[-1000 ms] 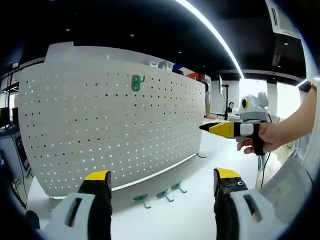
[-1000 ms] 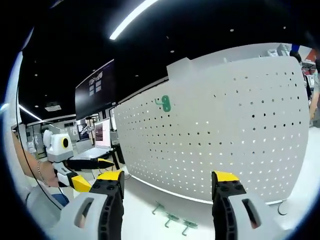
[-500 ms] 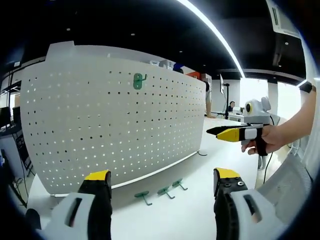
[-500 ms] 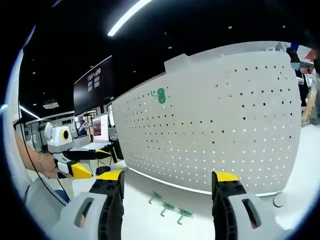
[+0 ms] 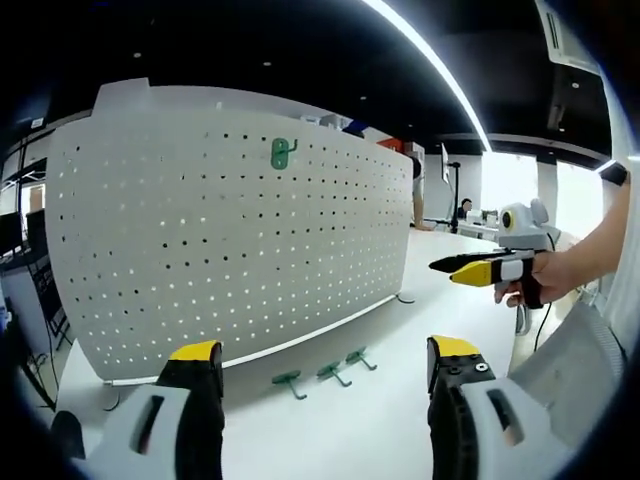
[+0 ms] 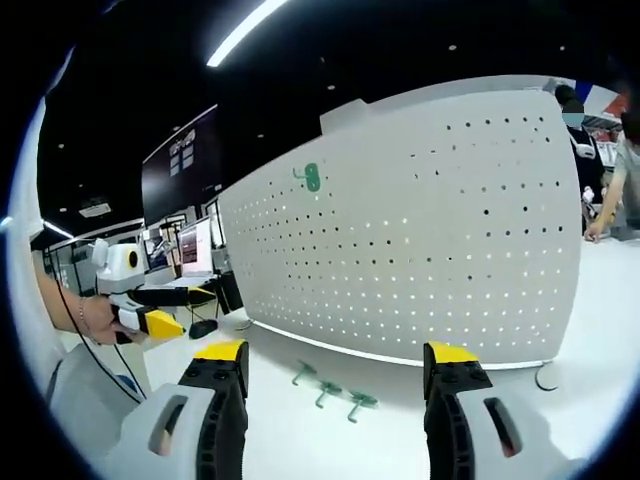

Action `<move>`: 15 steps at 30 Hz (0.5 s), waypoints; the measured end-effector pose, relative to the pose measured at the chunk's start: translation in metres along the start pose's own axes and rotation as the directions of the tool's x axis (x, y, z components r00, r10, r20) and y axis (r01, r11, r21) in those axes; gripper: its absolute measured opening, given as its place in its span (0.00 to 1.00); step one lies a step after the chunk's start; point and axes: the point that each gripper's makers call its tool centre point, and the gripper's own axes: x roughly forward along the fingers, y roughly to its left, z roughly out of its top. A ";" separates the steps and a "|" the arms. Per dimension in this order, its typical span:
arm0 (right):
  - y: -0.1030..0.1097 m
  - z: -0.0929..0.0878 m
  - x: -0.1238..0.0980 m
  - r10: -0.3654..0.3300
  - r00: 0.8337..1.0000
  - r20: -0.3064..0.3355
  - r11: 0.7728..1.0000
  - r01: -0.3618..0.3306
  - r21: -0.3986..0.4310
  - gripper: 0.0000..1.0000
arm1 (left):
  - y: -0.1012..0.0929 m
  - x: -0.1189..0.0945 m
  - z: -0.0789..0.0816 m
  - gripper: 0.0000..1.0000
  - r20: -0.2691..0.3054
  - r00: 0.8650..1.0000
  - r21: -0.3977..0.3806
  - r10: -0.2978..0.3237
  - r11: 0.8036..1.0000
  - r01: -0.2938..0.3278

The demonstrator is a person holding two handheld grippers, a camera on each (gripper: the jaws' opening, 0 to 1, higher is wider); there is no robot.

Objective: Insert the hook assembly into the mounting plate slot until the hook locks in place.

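Both my grippers (image 5: 318, 365) (image 6: 333, 365) hang open, holding nothing. Three loose hooks (image 5: 319, 374) lie below the pegboard (image 5: 200, 250); picking one up comes next, I reckon.

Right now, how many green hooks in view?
4. One hook is mounted high on the white pegboard. Three hooks lie loose in a row on the table in front of it. None seems hidden.
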 end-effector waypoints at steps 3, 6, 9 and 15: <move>0.000 -0.004 -0.004 -0.001 1.000 -0.011 1.000 0.001 -0.005 0.69 | 0.001 -0.001 -0.001 0.86 -0.001 1.000 -0.003 0.000 1.000 0.000; -0.002 -0.007 -0.008 -0.008 1.000 -0.023 1.000 0.008 -0.005 0.69 | 0.002 -0.003 -0.005 0.86 -0.008 1.000 -0.005 0.002 1.000 -0.002; -0.004 -0.012 -0.011 -0.013 0.999 -0.041 1.000 0.013 -0.003 0.69 | 0.003 -0.006 -0.007 0.86 -0.012 1.000 -0.008 0.005 1.000 -0.005; -0.006 -0.022 -0.019 -0.024 0.997 -0.070 1.000 0.024 -0.001 0.69 | 0.004 -0.010 -0.013 0.86 -0.025 1.000 -0.011 0.007 1.000 -0.007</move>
